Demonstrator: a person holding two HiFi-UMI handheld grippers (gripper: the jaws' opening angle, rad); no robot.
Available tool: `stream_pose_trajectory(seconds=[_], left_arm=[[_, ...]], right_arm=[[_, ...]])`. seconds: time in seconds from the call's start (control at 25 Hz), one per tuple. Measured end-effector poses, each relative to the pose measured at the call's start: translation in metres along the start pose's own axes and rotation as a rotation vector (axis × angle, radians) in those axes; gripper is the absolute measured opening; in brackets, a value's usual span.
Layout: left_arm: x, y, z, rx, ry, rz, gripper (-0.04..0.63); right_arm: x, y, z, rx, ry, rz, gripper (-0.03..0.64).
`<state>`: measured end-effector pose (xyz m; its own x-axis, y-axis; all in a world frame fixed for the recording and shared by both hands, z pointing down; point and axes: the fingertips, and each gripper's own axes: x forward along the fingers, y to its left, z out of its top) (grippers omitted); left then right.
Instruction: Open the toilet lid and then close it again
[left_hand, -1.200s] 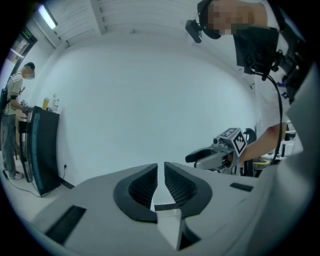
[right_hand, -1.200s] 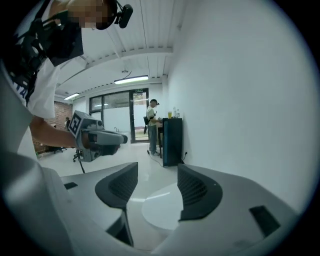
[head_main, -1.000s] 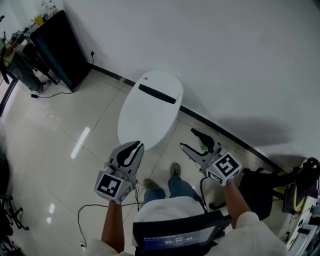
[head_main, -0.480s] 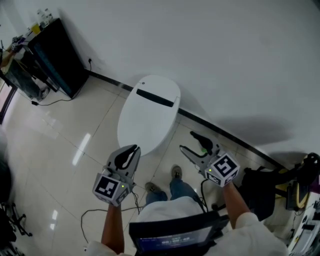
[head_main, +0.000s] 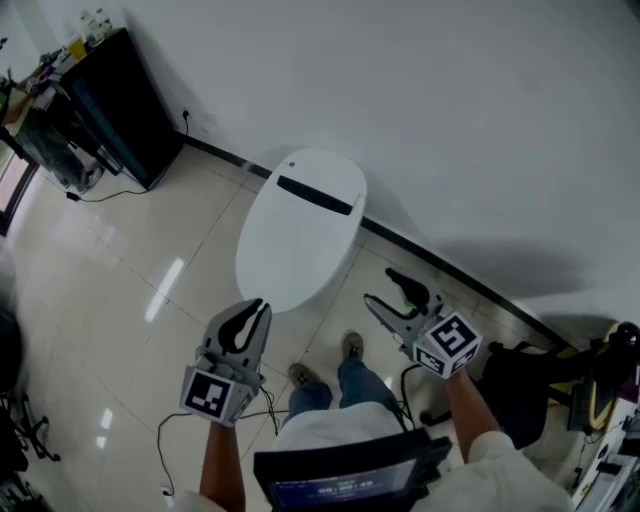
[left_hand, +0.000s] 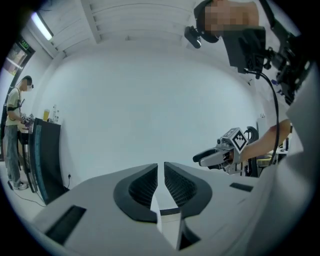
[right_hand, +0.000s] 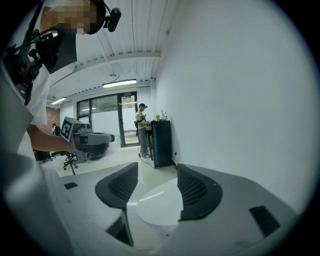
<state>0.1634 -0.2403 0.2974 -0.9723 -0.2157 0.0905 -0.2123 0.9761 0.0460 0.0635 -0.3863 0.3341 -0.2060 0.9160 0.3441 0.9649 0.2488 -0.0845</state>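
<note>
The toilet lid (head_main: 298, 225) lies flat and shut against the wall (head_main: 450, 120), just ahead of both grippers. The left gripper (head_main: 250, 310) is clenched on nothing. The right gripper (head_main: 382, 287) hangs spread and empty, beside the lid's near end. I'd slip the spread jaws under the front lip and swing it up slowly.
</note>
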Motion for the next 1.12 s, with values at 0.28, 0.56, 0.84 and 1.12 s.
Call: stream_pose_trajectory(seconds=[0.28, 0.56, 0.84, 1.12], left_arm=[[0.009, -0.011, -0.008, 0.043, 0.02, -0.01, 0.034], [0.05, -0.024, -0.035, -0.017, 0.058, 0.027, 0.034], [0.115, -0.018, -0.091, -0.075, 0.062, 0.195, 0.034], [0.144, -0.033, -0.167, -0.09, 0.119, 0.219, 0.034]], right_arm=[[0.0, -0.024, -0.045, 0.232, 0.048, 0.022, 0.255], [0.022, -0.11, -0.153, 0.732, 0.113, 0.055, 0.253], [0.106, -0.186, -0.263, 1.158, 0.129, 0.255, 0.269], [0.179, -0.204, -0.381, 1.448, 0.152, 0.25, 0.411]])
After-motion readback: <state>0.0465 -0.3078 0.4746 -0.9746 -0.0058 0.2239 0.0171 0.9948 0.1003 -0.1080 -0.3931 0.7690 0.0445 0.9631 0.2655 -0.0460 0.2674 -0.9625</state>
